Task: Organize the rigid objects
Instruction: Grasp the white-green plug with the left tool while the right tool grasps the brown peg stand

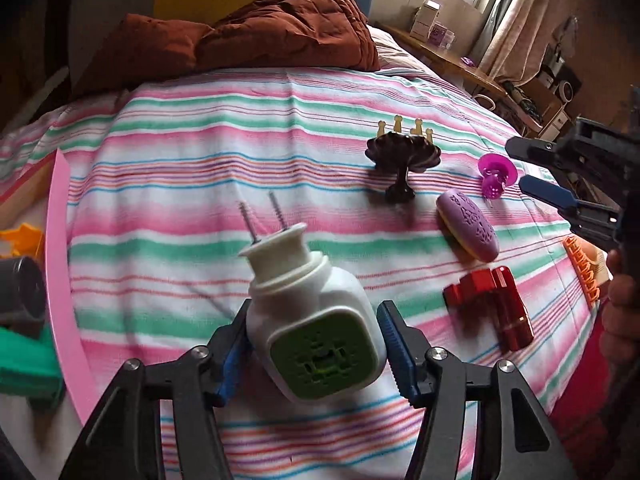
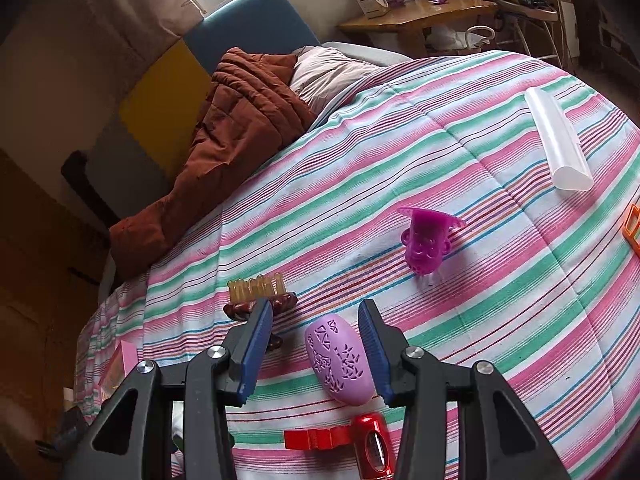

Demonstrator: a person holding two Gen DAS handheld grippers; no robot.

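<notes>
A white plug-in device (image 1: 304, 300) with a green grille face and two metal prongs sits between the jaws of my left gripper (image 1: 316, 344), which is shut on its sides over the striped bedspread (image 1: 200, 184). My right gripper (image 2: 316, 308) hangs open above a purple oval case (image 2: 340, 360) with nothing held; it also shows at the right edge of the left wrist view (image 1: 518, 164). Nearby lie a dark brown brush with yellow pegs (image 1: 404, 152), a magenta plastic piece (image 1: 494, 176) and a red plastic part (image 1: 492, 304).
A pink tray rim (image 1: 60, 260) at the left holds a grey cylinder (image 1: 24, 292) and a green item (image 1: 24, 364). An orange comb (image 1: 582, 268) lies at the right, a translucent white tube (image 2: 558, 144) farther off. A brown quilt (image 1: 260, 28) is heaped at the bed's head.
</notes>
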